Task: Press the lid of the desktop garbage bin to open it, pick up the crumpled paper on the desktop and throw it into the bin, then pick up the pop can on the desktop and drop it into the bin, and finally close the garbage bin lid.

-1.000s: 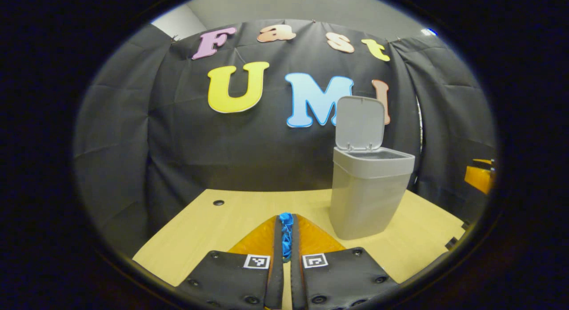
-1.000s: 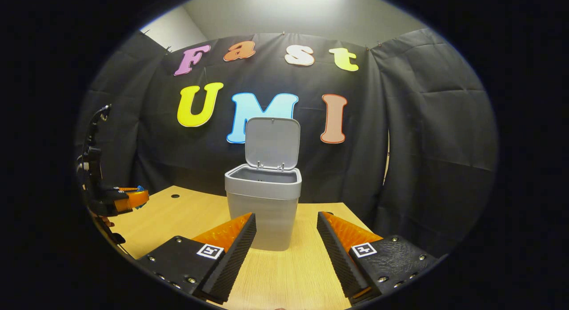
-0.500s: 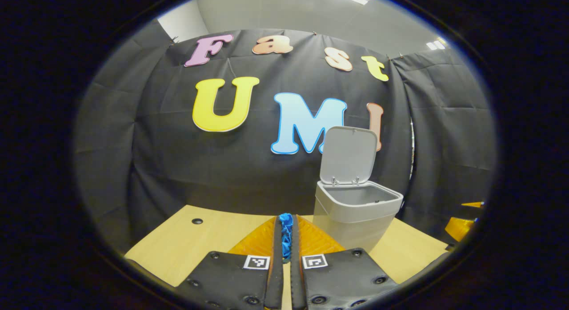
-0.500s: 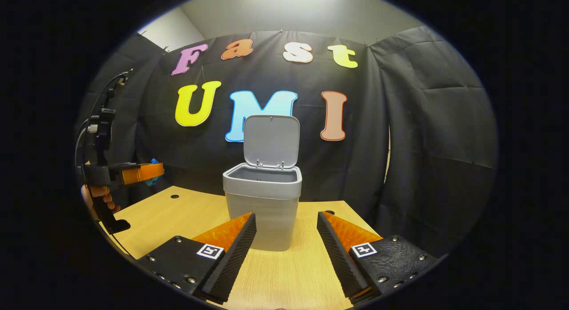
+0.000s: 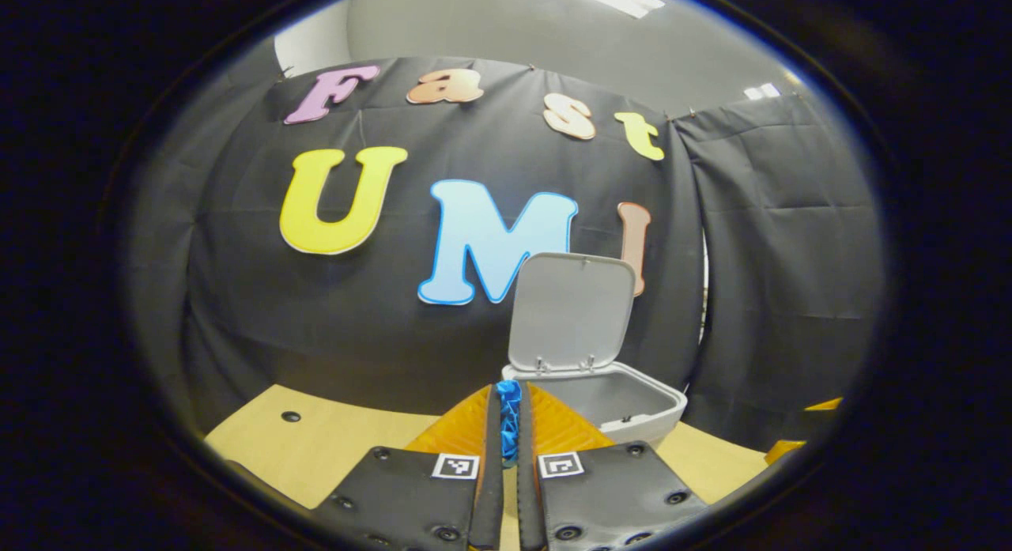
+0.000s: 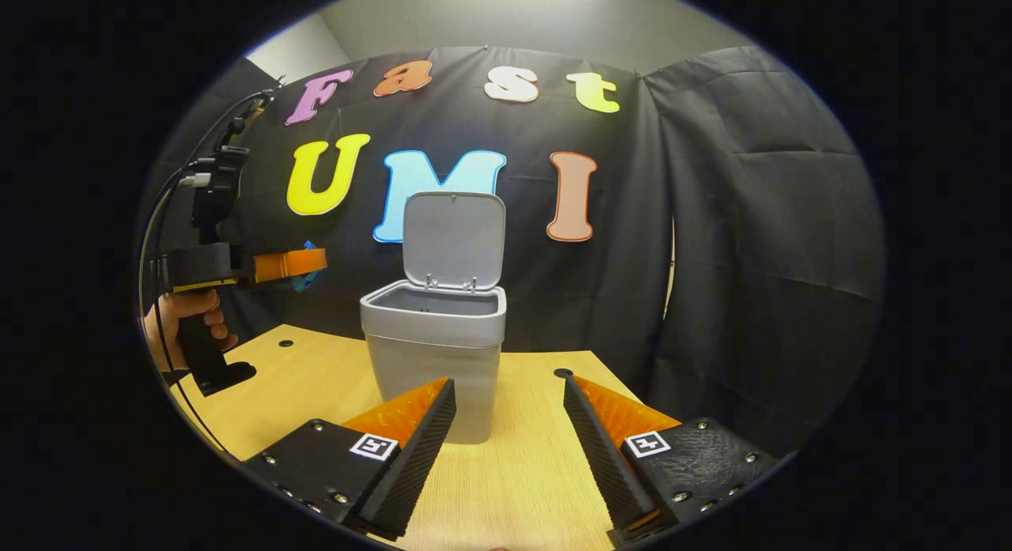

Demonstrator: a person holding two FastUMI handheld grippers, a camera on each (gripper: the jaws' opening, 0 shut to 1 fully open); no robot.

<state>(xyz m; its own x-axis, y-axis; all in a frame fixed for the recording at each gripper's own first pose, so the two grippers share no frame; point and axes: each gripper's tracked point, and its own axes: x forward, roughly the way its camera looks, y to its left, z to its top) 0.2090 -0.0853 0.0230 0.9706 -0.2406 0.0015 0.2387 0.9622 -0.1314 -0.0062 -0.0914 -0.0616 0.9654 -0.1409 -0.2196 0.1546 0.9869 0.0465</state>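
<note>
Standing upright on the wooden desktop [image 6: 522, 488], the grey bin [image 6: 433, 361] had its lid [image 6: 453, 239] flipped up at the back, so the mouth was wide open with a clean rim all round. In the left gripper view the bin [image 5: 609, 405] sat just past the fingertips and a bit right, seen from above its rim, with its lid [image 5: 571, 312] upright behind the opening.

The left gripper [image 5: 508, 413] was pinched down tight on a small blue crumpled thing [image 5: 508, 417], presumably the crumpled paper, only a sliver of it poking out between the fingers. From the right gripper view that same left gripper [image 6: 304, 266] hung in the air left of the bin, up around lid height, apart from the rim, held level by a hand [image 6: 183, 323] on its grip, with the blue scrap [image 6: 304, 276] at its tip.

The right gripper [image 6: 506, 397] sat low over the desk with its fingers spread wide and nothing between them, the bin right ahead.

Plenty of bare desk showed either side of the bin, with the black cloth wall [image 6: 751, 219] close behind.
</note>
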